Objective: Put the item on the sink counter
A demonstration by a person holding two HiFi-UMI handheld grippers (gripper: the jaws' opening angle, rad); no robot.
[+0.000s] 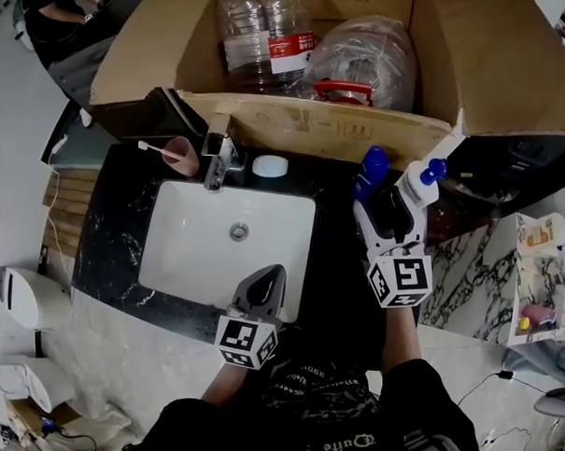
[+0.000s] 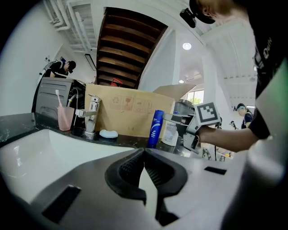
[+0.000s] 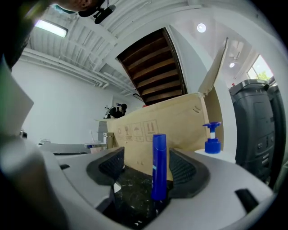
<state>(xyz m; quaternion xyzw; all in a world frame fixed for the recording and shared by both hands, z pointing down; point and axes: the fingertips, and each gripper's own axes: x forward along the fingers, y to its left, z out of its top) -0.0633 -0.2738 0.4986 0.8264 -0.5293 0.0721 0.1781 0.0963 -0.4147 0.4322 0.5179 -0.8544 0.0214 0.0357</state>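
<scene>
A tall blue bottle (image 1: 370, 170) (image 3: 158, 167) stands upright on the black marble sink counter (image 1: 124, 222), right of the basin. My right gripper (image 1: 388, 204) (image 3: 146, 153) is open around it. The bottle stands close by the right pad, with a clear gap to the left pad. The left gripper view also catches the blue bottle (image 2: 156, 129) from the side. My left gripper (image 1: 266, 273) (image 2: 144, 151) hovers over the front rim of the white sink (image 1: 169, 262), shut and empty.
A white pump bottle with a blue top (image 1: 420, 184) (image 3: 212, 140) stands just right of the blue one. Behind the sink are a faucet (image 1: 220, 156), a pink cup with a toothbrush (image 1: 178, 155), a soap bar (image 1: 270, 166) and a large open cardboard box (image 1: 305, 127).
</scene>
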